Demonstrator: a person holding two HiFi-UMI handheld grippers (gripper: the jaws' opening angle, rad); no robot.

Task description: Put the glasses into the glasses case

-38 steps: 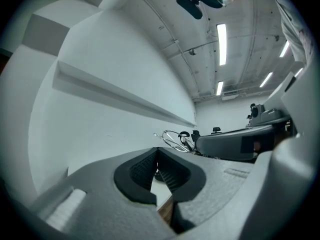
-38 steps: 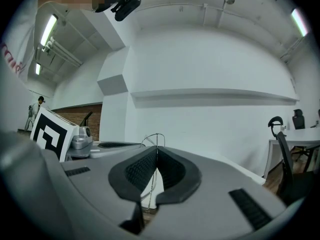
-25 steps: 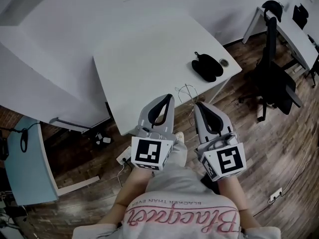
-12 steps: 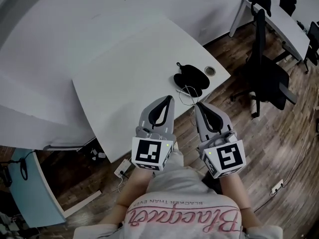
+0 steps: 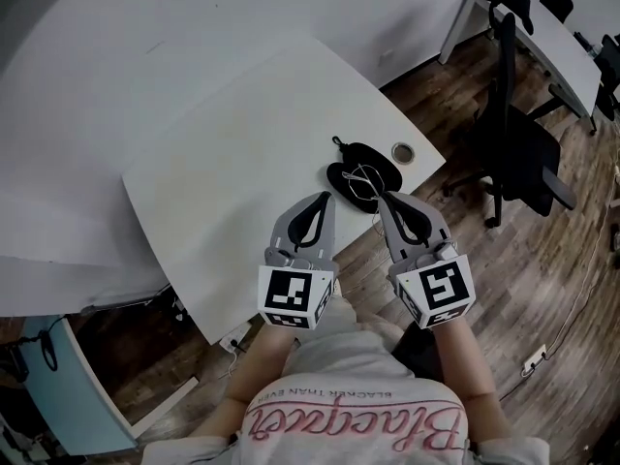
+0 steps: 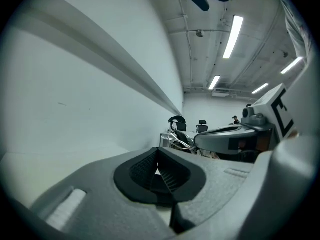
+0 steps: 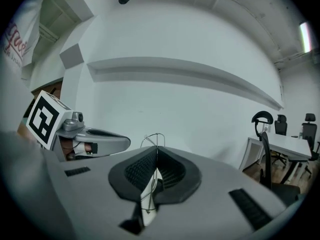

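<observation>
Nearest the head camera we see the person's shirt [image 5: 349,410], then two grippers side by side above a wooden floor [image 5: 455,211]. The left gripper [image 5: 322,198] has its jaws pressed together with nothing between them, as the left gripper view confirms [image 6: 158,154]. The right gripper [image 5: 386,199] is clamped on one pair of thin wire glasses [image 5: 364,176]. The right gripper view shows the wire running between the closed pads [image 7: 150,184]. From the head view the glasses overlap the one open black glasses case [image 5: 360,163]; we cannot tell whether they touch it. The case lies near the edge of one white table [image 5: 242,153], just beside one round grommet [image 5: 402,151]. Beyond stand one black office chair [image 5: 518,134] and a second desk [image 5: 562,37] against white walls. Only the left gripper view shows the ceiling light strips [image 6: 232,36]. Only the head view shows the case.
</observation>
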